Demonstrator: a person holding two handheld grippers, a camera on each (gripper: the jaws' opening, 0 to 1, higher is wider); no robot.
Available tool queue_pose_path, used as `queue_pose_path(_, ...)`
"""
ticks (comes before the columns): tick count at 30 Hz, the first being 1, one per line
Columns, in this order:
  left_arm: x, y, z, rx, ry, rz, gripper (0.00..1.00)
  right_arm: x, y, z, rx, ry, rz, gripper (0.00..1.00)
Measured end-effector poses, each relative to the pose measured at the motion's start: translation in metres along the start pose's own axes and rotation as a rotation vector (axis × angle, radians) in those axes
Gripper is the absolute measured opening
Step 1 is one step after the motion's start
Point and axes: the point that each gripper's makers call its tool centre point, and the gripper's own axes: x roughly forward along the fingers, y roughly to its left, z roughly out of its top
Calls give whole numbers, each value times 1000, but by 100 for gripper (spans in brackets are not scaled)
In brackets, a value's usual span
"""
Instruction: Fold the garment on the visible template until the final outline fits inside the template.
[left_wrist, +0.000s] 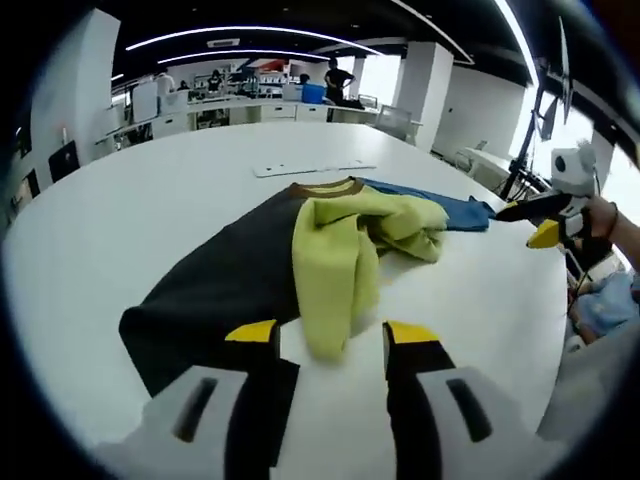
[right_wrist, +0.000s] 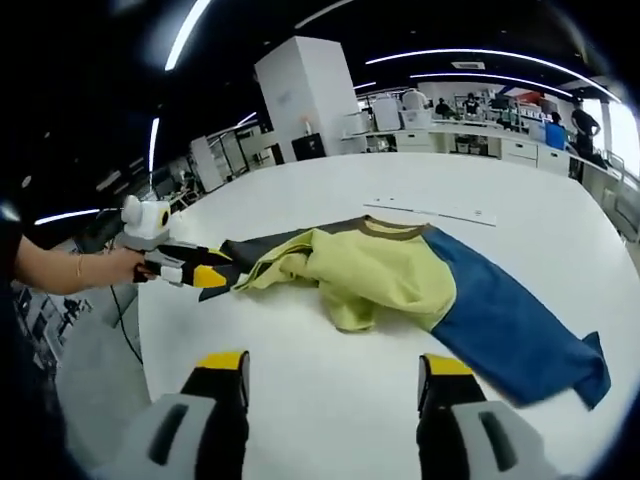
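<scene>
Left gripper: jaws stand apart, holding nothing, poised just short of the near end of the garment on the white table. In the left gripper view the black sleeve runs to the left, the yellow-green body lies bunched in the middle, and the blue sleeve reaches away to the far right.

Right gripper: jaws apart, empty, with bare table between them and the garment. In the right gripper view the garment's long axis lies across, black end left, blue end right.

Judgement: the bunched yellow-green middle lies straight ahead of both grippers, and the left one is nearer to it.

No template outline can be made out.
</scene>
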Motion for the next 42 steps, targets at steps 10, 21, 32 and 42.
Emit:
queue_pose_path(10, 5, -4, -9, -31, -7, 17, 32, 27, -7, 1, -19, 28, 2, 50)
queue_pose_path(21, 18, -5, -20, 71, 42, 58, 18, 61, -22, -3, -19, 66, -31, 32)
queue_pose_path(32, 20, -3, -23, 75, 46, 59, 13, 82, -32, -6, -4, 89, -65, 24)
queue_pose_path(42, 22, -7, -25, 80, 49, 54, 0, 95, -35, -6, -27, 100, -88, 10)
